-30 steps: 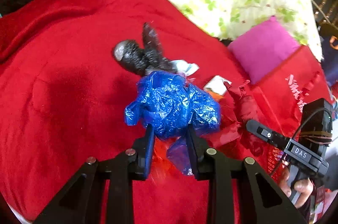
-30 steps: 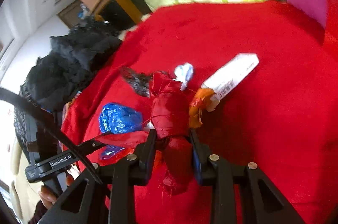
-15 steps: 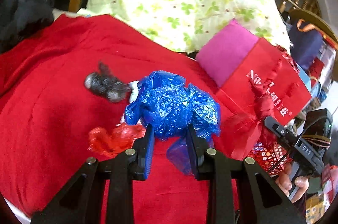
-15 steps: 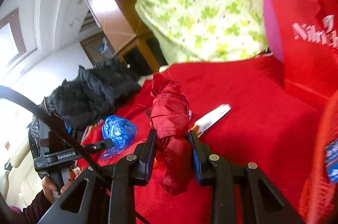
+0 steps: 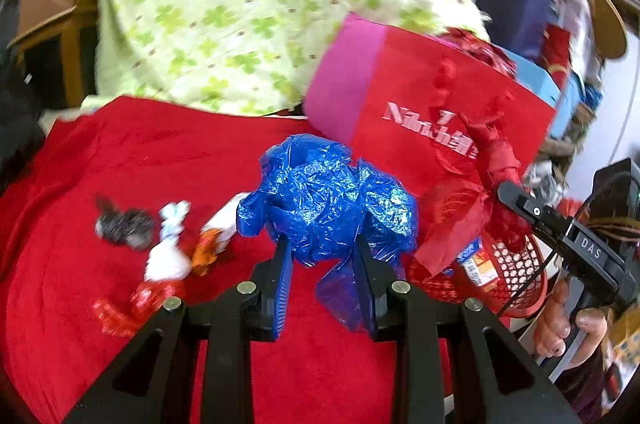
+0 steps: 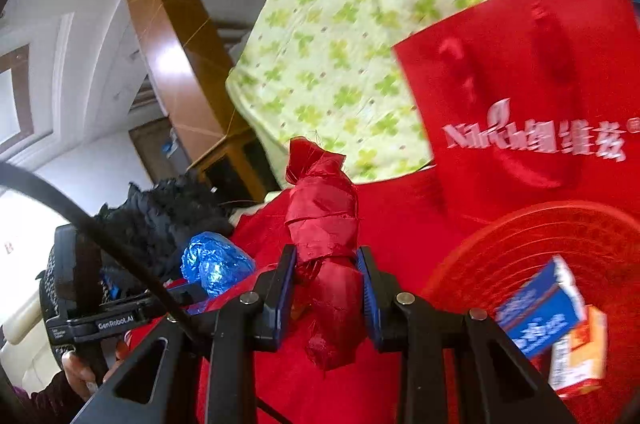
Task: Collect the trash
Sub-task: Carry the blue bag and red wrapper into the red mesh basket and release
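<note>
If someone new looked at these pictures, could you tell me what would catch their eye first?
Probably the crumpled blue plastic bag, shiny against the red blanket and clamped in the left gripper at the centre. Next, the knotted red cloth bundle held upright in the right gripper, close to the red mesh basket at lower right that already holds small boxes. Loose wrappers lie on the blanket to the left.

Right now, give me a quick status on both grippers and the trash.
Left gripper shut on blue plastic wad. Right gripper shut on red fabric bundle. Red basket beside it, cartons inside. Nothing blocking.
</note>
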Available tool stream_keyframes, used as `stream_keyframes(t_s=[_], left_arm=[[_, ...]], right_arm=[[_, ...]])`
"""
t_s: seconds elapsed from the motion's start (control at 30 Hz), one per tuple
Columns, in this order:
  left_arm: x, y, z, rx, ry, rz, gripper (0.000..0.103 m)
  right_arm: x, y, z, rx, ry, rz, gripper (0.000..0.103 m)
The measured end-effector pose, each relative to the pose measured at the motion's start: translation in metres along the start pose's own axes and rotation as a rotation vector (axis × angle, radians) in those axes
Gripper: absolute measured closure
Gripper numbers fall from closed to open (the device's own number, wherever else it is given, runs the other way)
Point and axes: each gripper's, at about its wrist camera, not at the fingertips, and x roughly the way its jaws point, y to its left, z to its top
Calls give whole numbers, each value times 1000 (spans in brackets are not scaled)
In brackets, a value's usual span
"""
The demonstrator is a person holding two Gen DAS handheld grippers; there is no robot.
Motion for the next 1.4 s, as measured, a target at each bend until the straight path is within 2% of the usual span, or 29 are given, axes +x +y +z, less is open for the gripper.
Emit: stream_keyframes(t_s=[0.3, 0.6, 0.9, 1.23, 1.33, 1.4], left_arm=[[20, -80, 10, 174, 4, 10, 71], [34, -137, 12, 273, 1, -19, 71], [55, -168, 8, 317, 32, -24, 70], [70, -189, 2, 368, 38, 5, 70], [73, -190, 1, 371, 44, 8, 65], [75, -189, 1, 370, 48, 12, 57]], right_arm=[[-55, -47, 9, 70, -114, -88, 71], [-86, -74, 8, 111, -159, -161, 71], [-100, -91, 3, 156, -148, -204, 69], [-104, -110, 0, 207, -125, -238, 69], [-103, -112, 0, 222, -118, -234, 67], [-102, -113, 0, 232, -112, -232, 65]])
